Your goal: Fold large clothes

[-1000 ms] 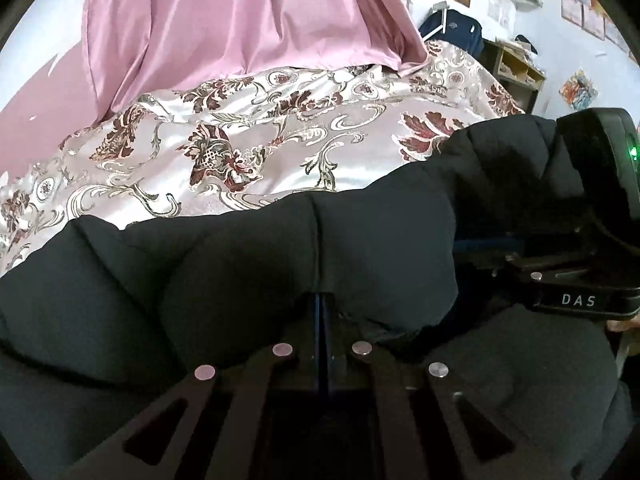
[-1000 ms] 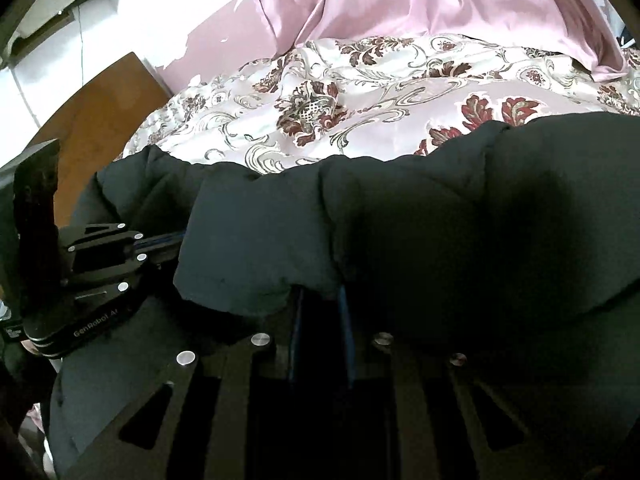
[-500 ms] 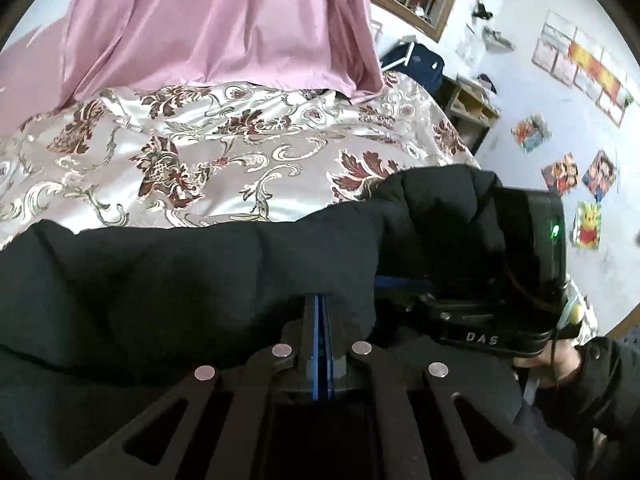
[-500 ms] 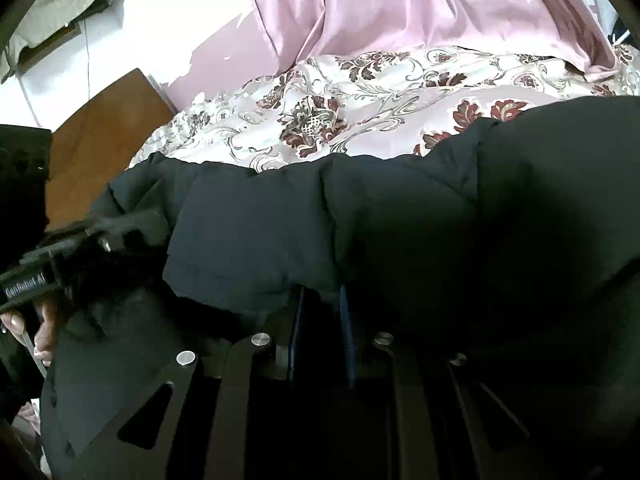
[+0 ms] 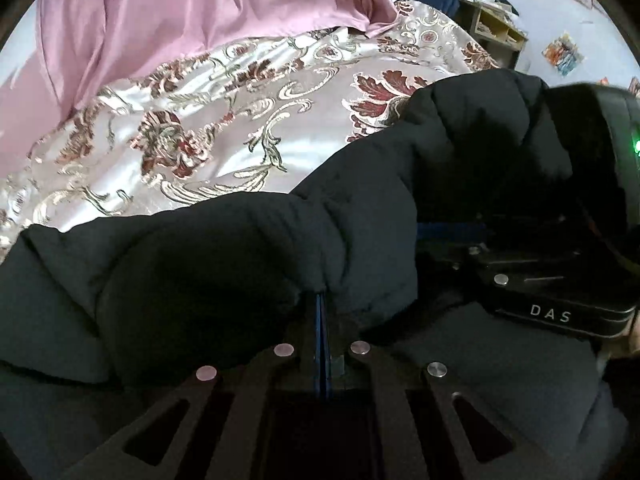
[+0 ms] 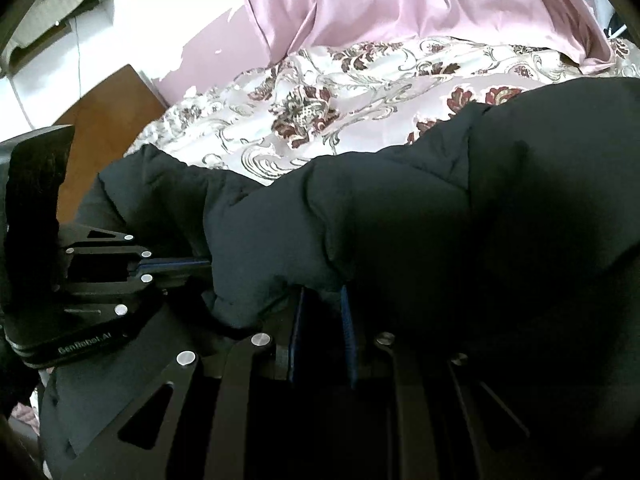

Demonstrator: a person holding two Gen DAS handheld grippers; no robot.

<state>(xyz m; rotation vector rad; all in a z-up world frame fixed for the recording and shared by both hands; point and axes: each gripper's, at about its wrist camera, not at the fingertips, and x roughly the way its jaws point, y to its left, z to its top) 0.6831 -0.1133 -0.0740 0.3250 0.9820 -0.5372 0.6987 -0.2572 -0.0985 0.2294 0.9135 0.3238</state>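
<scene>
A black padded coat (image 5: 248,264) lies bunched on a bed with a floral satin cover (image 5: 224,136); in both wrist views it fills the lower half, from 3 o'clock round to 9 o'clock, with the cover beyond it at 12.

The left gripper (image 5: 322,300) is closed: its blue pads meet with barely a line between them and run up under a fold of the coat, pinching a thin edge of the fabric. In the right wrist view the same gripper (image 6: 176,266) shows at 9 o'clock, its fingers reaching sideways into the coat's edge.

The right gripper (image 6: 322,296) stands with its blue pads (image 6: 348,320) a little apart and a thicker roll of coat clamped between them. In the left wrist view it (image 5: 448,228) sits at 3 o'clock, fingers buried in the coat, a green light on its body.

A pink curtain (image 5: 208,12) hangs at 12 o'clock behind the bed. A wooden board (image 6: 104,116) stands at 10 o'clock in the right view; a shelf (image 5: 492,28) sits at 1 o'clock in the left view.
</scene>
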